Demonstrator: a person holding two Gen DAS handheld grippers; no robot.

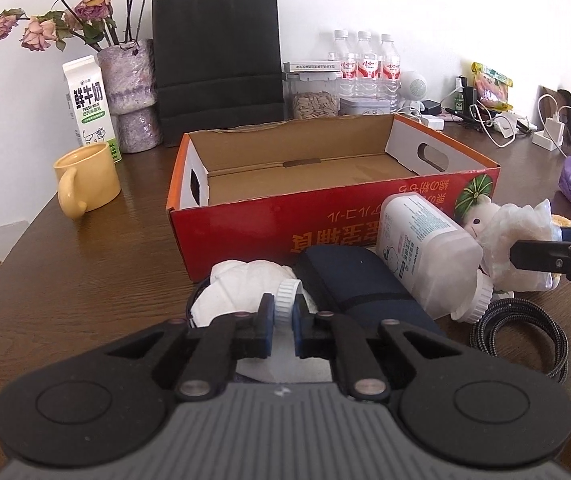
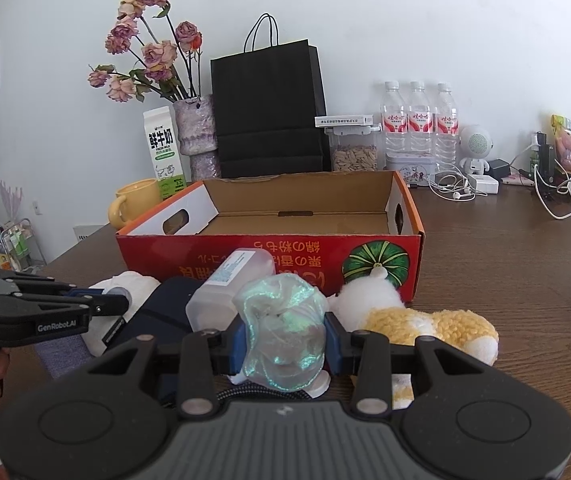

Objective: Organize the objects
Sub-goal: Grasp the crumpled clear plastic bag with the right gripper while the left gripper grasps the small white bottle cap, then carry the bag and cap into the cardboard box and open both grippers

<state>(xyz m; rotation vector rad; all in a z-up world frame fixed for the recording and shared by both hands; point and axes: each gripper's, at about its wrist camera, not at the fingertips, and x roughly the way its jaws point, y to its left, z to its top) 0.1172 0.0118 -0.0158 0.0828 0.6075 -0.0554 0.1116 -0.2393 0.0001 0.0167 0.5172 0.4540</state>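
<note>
Left claw [image 1: 283, 314] clamps a white cap [image 1: 287, 302]; right claw [image 2: 285, 344] grips iridescent wrap [image 2: 281, 332] on the wooden table [image 1: 97, 264].

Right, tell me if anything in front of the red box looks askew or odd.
The white bottle lies tipped over, cap down, leaning on the dark pouch instead of standing. The red box sits with its print upside down. Nothing looks spilled.
</note>
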